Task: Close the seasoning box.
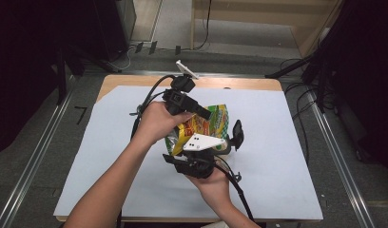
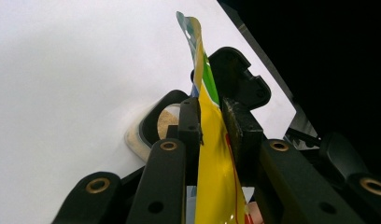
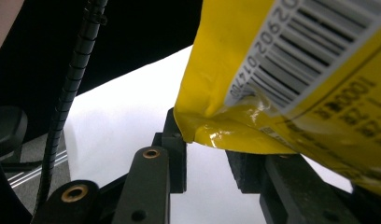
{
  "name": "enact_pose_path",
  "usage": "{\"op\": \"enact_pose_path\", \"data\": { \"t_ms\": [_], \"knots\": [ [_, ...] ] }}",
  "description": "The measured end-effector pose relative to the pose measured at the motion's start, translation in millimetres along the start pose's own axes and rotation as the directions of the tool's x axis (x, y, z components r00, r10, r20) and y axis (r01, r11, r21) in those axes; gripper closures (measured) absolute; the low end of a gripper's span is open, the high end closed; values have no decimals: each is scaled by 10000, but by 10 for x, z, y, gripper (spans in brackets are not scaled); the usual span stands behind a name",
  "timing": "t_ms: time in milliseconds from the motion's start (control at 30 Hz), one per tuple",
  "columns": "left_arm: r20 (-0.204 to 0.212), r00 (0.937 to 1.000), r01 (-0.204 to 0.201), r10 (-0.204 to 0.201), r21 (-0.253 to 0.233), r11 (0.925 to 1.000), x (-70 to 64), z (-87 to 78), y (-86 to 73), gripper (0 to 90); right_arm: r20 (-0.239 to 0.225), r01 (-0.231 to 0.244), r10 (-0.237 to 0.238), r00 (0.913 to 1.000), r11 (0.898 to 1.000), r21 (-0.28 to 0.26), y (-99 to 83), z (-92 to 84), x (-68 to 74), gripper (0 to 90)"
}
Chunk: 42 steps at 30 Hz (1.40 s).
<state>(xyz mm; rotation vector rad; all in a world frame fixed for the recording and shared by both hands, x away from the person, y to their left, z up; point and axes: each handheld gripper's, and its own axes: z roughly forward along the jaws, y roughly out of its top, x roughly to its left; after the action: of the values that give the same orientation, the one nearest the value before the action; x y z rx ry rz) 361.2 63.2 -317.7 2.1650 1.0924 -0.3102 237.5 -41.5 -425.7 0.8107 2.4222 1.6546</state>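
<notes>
Two grippers work one yellow-and-green snack bag [image 1: 205,124], held up off the desk between them. The left gripper [image 2: 212,122] has its jaws nearly closed and clamped on a thin edge of the bag, foil pinched flat between the pads. The right gripper [image 3: 205,156] sits under the bag's barcode side; a folded yellow corner lies against its left pad, but there is a visible gap to the other pad, so its jaws look a little open and not pressing on the bag.

This looks like pulling the bag open, or tipping it toward the container [image 2: 153,125] just below the left gripper, which has a dark rim and pale crumbs inside. To do it well, I would get the right gripper properly closed on foil before any pull, take a deep bite rather than the corner alone, and part the hands slowly so the seam gives without spilling. Keeping the bag's mouth above the container should catch what falls.

The desk [image 1: 282,156] is wooden, covered with a white sheet. Beyond it lie grey floor, metal rails, trailing cables and dark equipment.
</notes>
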Motion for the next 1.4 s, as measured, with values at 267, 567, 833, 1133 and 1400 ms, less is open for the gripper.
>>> {"op": "enact_pose_path", "data": {
  "t_ms": [267,567,833,1133,1400],
  "knots": [
    [3,10000,78,-78,-91,9999,12,-40,-9,782,37,163,-163,9999,9999,-37,6,-11,1,717],
    [134,9999,30,-31,146,9999,-37,-25,-20,795,25,75,-76,10000,9999,96,-41,32,-21,720],
    [462,9981,388,-408,431,9983,-14,-14,-12,795,-16,96,-96,10000,9999,121,-50,42,-17,726],
    [733,9943,730,-778,656,9952,12,0,2,792,-13,106,-106,9999,9998,142,-68,57,-19,736],
    [743,9944,714,-757,591,9957,-7,-3,1,788,67,187,-188,9998,9998,101,-72,63,-33,741]
  ]
}}
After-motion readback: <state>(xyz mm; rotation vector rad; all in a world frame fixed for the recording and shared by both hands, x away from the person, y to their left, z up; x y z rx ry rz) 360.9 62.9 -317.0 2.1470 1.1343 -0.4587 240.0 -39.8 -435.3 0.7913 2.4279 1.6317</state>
